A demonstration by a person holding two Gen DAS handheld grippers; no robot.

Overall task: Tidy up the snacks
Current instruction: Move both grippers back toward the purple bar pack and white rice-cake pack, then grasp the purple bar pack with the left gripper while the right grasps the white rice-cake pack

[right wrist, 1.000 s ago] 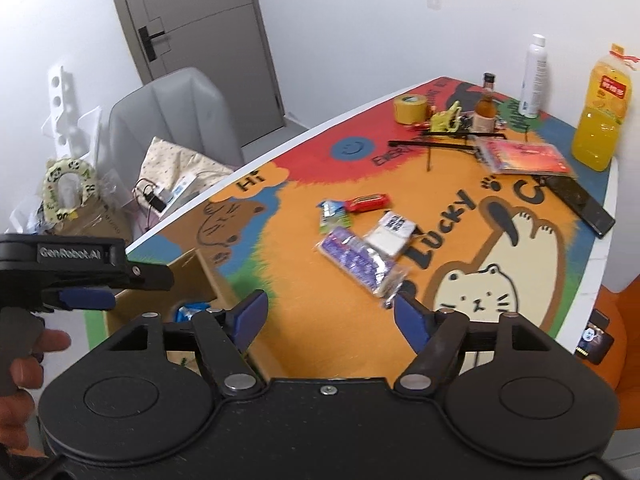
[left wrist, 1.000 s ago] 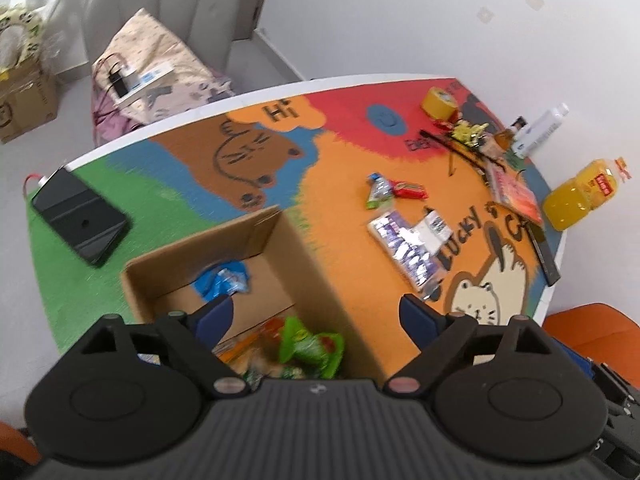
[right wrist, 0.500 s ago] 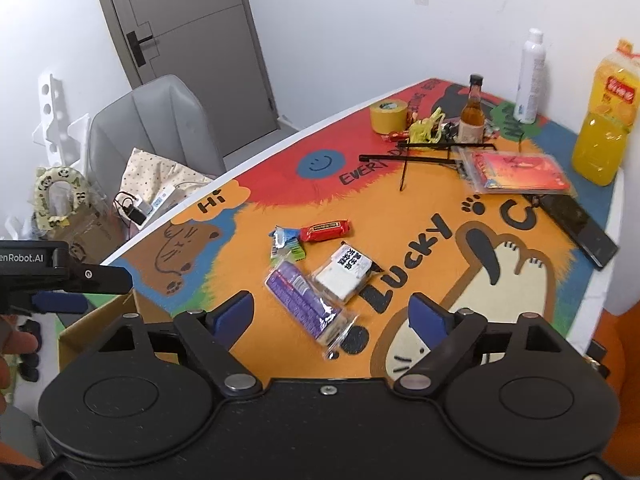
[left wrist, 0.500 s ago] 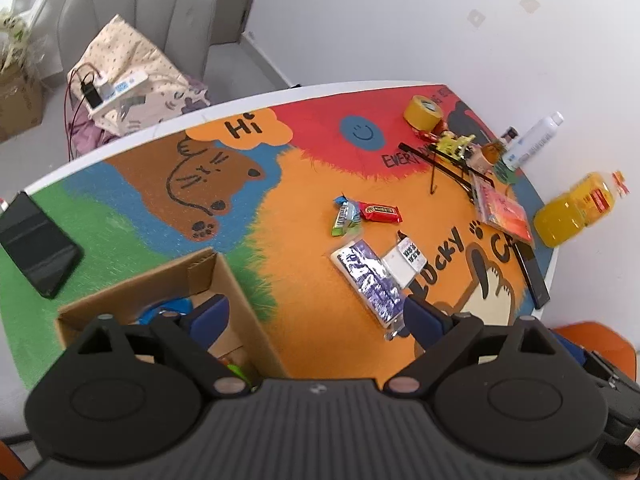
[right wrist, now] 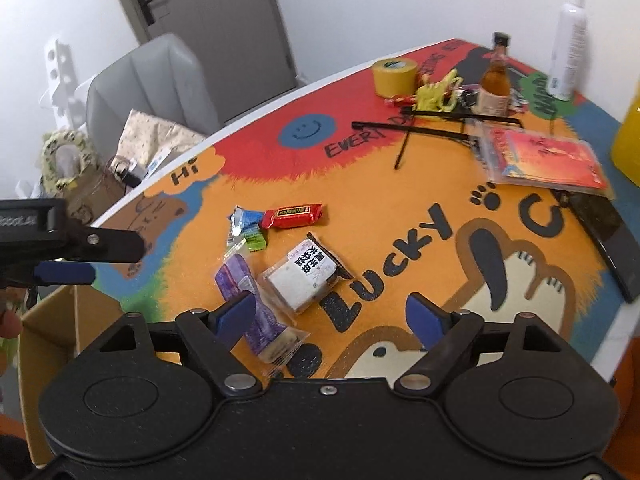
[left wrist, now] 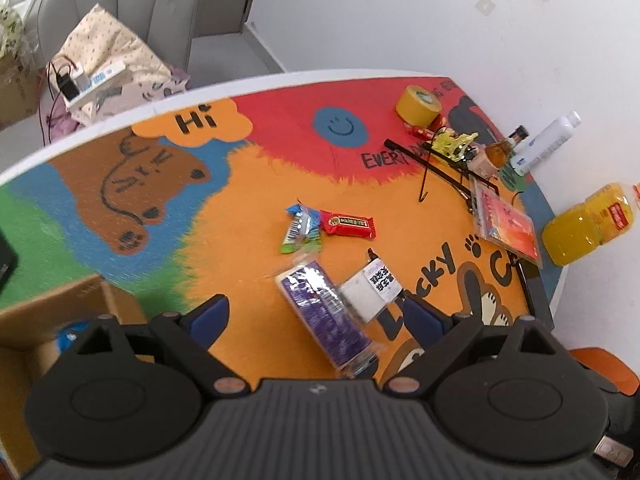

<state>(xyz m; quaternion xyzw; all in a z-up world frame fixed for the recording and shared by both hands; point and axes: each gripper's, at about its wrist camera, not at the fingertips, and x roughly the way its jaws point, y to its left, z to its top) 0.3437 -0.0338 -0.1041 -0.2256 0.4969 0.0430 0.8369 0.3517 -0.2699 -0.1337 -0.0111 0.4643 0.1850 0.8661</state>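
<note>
Several snacks lie on the orange part of the colourful table mat: a purple packet [left wrist: 326, 312] [right wrist: 248, 300], a white packet with a black label [left wrist: 372, 288] [right wrist: 304, 276], a red bar [left wrist: 348, 224] [right wrist: 294, 216] and small blue and green packets [left wrist: 300, 232] [right wrist: 246, 228]. My left gripper [left wrist: 316, 318] hangs open above the purple packet, touching nothing. Just short of the white packet, my right gripper [right wrist: 330, 316] has its jaws closing, with nothing pressed between them. The cardboard box [left wrist: 48, 308] [right wrist: 48, 320] stands at the lower left. One left fingertip [right wrist: 64, 274] shows over it.
At the far right stand a yellow tape roll [left wrist: 418, 106], a small brown bottle [left wrist: 500, 152], a white spray bottle [left wrist: 548, 142] and an orange juice bottle [left wrist: 588, 224]. Black rods [right wrist: 420, 130], a red sleeved packet [right wrist: 548, 158] and a black phone [right wrist: 608, 236] lie near the right table edge.
Both grippers have moved from over the box to the right, over the snack cluster. The box has slid to the lower left of both views. The right jaws stand wider than a second ago.
</note>
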